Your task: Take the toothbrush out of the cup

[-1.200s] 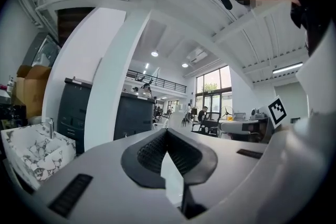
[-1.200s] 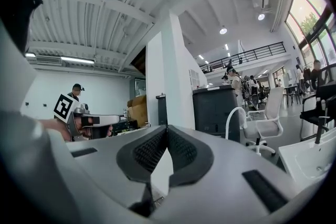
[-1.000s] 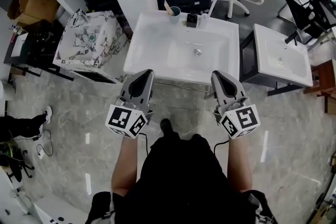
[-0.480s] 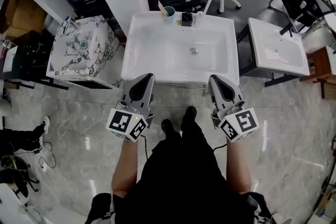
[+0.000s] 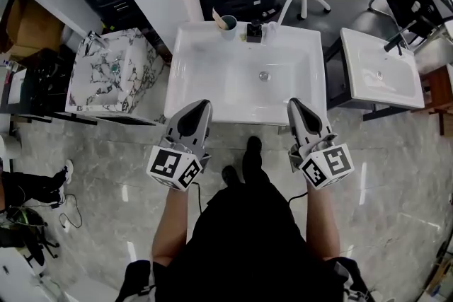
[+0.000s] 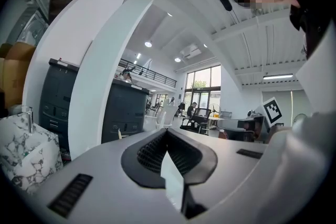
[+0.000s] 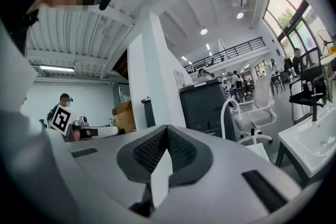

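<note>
Currently both grippers sit low at the near edge of the white basin (image 5: 205,92), one on each side of my body, pointing level toward the back ledge. The left gripper (image 5: 204,104) has its jaws pressed together with nothing between them, as its own view confirms. The right gripper (image 5: 293,102) is likewise closed and empty. I read this as a carrying posture: nothing is in hand, so there is no reason yet to spread the jaws. The cup (image 5: 229,23) stands upright on the back ledge of the basin, left of the dark fixture (image 5: 254,30) and well apart from both grippers. The toothbrush (image 5: 218,14) is inside it, leaning out over the rim toward the left, probably because it is taller than the cup and rests against the lip. That leaves its upper end exposed as the natural place to pinch. My judgement: the approach is in hand, extraction not begun. Either gripper must open before reaching the brush, and the light cup may tip if not steadied.
</note>
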Demonstrator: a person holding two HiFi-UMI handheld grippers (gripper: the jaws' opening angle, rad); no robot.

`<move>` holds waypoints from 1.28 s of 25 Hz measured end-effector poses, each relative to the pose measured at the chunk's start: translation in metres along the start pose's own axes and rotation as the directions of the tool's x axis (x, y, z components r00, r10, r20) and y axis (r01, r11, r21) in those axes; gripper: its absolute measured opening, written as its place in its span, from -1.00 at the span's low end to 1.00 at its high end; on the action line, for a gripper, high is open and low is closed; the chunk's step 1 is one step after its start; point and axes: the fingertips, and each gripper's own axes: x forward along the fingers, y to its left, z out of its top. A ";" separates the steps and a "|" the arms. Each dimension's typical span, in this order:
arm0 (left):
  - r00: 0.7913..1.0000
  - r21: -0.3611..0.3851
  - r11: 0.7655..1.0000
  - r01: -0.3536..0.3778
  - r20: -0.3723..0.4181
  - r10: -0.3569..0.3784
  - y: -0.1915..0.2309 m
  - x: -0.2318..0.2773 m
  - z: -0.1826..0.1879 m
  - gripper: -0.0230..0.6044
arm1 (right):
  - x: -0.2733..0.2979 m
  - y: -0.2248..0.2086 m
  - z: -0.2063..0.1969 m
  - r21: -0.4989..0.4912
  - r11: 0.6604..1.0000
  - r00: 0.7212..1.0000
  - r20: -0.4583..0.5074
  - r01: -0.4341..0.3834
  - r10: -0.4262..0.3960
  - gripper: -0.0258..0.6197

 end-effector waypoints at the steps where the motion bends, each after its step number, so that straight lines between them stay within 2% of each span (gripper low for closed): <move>1: 1.000 0.004 1.000 -0.005 0.001 0.005 0.003 0.006 0.003 -0.88 | 0.007 -0.004 0.002 -0.015 1.000 1.000 -0.003 -0.005 0.005 -0.83; 5: 1.000 0.028 0.999 -0.030 0.009 0.030 0.015 0.036 0.018 -0.88 | 0.036 -0.023 0.014 -0.071 0.997 0.999 -0.014 -0.033 0.032 -0.83; 11: 0.996 0.051 0.995 -0.082 0.021 0.081 0.027 0.082 0.034 -0.88 | 0.072 -0.058 0.033 -0.091 0.993 0.997 -0.008 -0.076 0.075 -0.83; 20: 0.992 0.011 0.992 -0.127 -0.018 0.127 0.032 0.136 0.016 -0.88 | 0.099 -0.093 0.027 -0.081 0.985 0.988 -0.051 -0.152 0.148 -0.83; 26: 0.986 0.001 0.986 -0.164 -0.035 0.164 0.045 0.151 0.011 -0.87 | 0.109 -0.111 0.021 -0.054 0.987 0.987 -0.075 -0.149 0.145 -0.83; 32: 0.985 -0.007 0.987 -0.161 -0.064 0.160 0.066 0.162 0.006 -0.87 | 0.120 -0.114 0.015 -0.039 0.991 0.987 -0.098 -0.129 0.124 -0.83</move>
